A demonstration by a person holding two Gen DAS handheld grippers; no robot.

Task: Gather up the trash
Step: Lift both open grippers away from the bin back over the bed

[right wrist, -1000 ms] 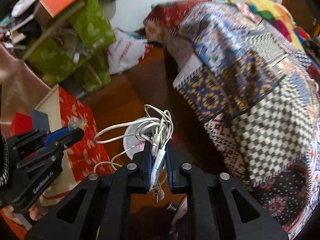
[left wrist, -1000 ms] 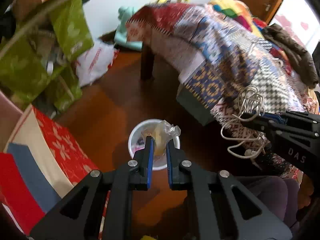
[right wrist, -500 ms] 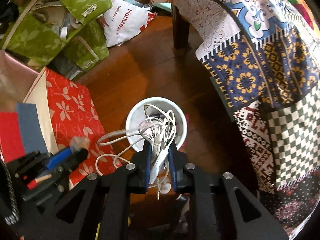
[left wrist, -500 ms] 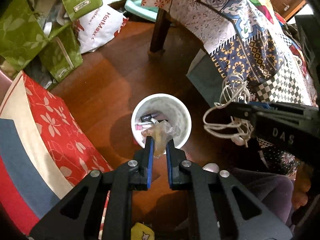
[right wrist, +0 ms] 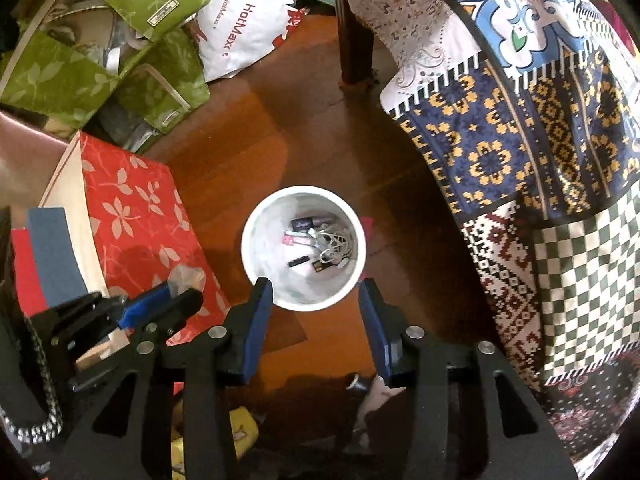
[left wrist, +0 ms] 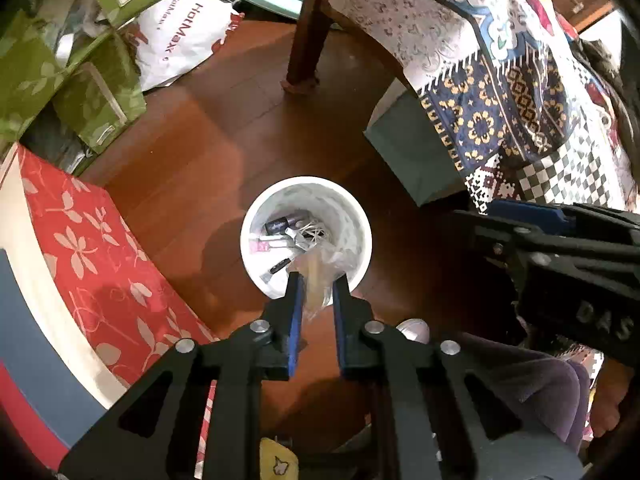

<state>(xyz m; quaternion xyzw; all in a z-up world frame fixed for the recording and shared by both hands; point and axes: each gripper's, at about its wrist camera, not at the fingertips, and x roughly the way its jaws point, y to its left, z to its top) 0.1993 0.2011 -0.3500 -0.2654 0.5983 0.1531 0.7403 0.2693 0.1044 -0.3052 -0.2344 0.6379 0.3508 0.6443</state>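
A white trash bin (left wrist: 352, 216) stands on the wooden floor, seen from above; it also shows in the right wrist view (right wrist: 256, 232). White earphone cable (right wrist: 336, 242) and small items lie at its bottom. My left gripper (left wrist: 316, 280) is shut on a crumpled clear plastic wrapper (left wrist: 320, 268) over the bin's near rim. My right gripper (right wrist: 316, 292) is open and empty above the bin's near edge. The left gripper with the wrapper (right wrist: 186, 278) also shows at the left in the right wrist view.
A red floral box (left wrist: 88, 248) lies left of the bin. Green bags (right wrist: 120, 40) and a white HotMax bag (left wrist: 180, 40) sit at the back left. A table leg (left wrist: 306, 40) and a patterned cloth (right wrist: 520, 120) hang at the right.
My right gripper opened and the white earphone cable dropped into the bin. Both grippers moved over the bin. The left still holds the wrapper.
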